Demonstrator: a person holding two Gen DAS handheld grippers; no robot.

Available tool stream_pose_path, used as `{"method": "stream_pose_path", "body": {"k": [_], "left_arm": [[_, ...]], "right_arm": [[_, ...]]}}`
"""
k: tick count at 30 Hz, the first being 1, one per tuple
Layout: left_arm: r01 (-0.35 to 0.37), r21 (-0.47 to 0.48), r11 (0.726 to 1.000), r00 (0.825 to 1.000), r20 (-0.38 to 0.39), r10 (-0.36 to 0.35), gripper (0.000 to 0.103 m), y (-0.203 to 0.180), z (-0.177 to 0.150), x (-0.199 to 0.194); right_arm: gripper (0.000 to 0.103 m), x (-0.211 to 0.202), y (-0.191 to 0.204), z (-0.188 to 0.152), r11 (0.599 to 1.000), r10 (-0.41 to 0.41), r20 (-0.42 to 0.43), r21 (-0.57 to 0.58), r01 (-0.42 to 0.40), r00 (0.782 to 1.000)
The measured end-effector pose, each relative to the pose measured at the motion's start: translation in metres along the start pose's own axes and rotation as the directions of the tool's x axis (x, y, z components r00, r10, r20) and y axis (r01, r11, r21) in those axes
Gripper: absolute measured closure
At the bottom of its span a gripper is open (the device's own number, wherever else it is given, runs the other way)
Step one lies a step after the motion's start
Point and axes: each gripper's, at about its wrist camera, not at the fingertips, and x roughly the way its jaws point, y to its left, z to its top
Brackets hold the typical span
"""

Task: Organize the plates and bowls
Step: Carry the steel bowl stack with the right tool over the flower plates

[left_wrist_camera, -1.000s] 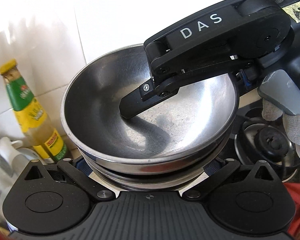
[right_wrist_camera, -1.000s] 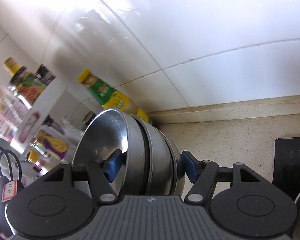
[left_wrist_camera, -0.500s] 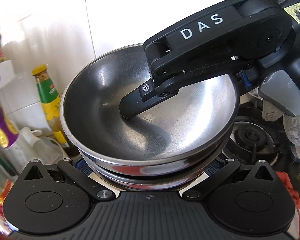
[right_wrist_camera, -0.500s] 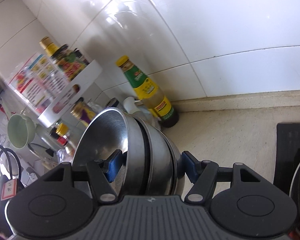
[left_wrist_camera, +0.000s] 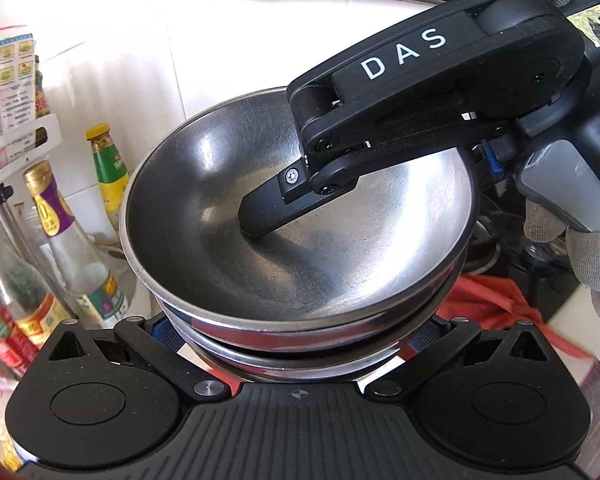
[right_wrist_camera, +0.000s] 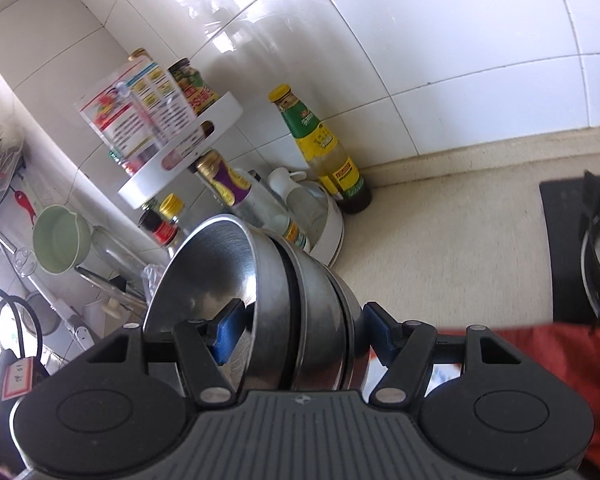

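A: Carrying the bowls (left_wrist_camera: 300, 248) looks like the step in hand. Where do they sit?

B: Nested in a stack, in the air between both tools, above the bench (right_wrist_camera: 440, 240) and just this side of the green-label bottle (right_wrist_camera: 320, 148). Judging by the bottle, I'd guess a spot on the bench near it is the goal.

A: How is each tool gripping?

B: The right tool (right_wrist_camera: 296, 332) pinches the stack across its rim: one blue pad (right_wrist_camera: 228, 330) inside the top bowl, the other against the outside of the bottom one. The left tool (left_wrist_camera: 300, 336) is half spread around the lower bowls, its pads touching their sides from beneath the rim, so it grips them too.

A: What makes this go well?

B: Keep both tools moving as one; if they drift apart, the steel could slip off the pads. Hold the stack level in the left wrist view so the top bowl does not slide. Steer clear of the bottles beside the green-label one, and lower gently before easing either grip.
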Motion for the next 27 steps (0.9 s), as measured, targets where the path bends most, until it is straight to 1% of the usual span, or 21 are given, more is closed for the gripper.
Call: {"method": "stream_pose_path", "body": {"k": [4, 12, 21, 27], "left_arm": [[0.016, 0.007, 1.0, 1.0, -0.007, -0.016, 0.0, -0.005, -0.014, -0.014], [0.035, 0.012, 0.999, 0.998, -0.049, -0.035, 0.0, -0.01, -0.037, -0.015], [0.052, 0.018, 0.998, 0.995, -0.089, -0.05, 0.0, -0.007, -0.054, 0.002], [0.061, 0.016, 0.998, 0.992, -0.108, -0.059, 0.0, -0.012, -0.053, 0.004]], "right_arm": [[0.041, -0.012, 0.001, -0.024, 1.0, -0.01, -0.007, 0.013, 0.01, 1.0], [0.041, -0.016, -0.009, -0.061, 0.998, -0.013, -0.039, 0.055, 0.016, 0.999], [0.041, -0.014, -0.02, -0.085, 0.997, -0.018, -0.071, 0.079, 0.024, 0.997], [0.041, -0.009, -0.026, -0.092, 0.995, -0.018, -0.086, 0.095, 0.027, 0.996]]}}
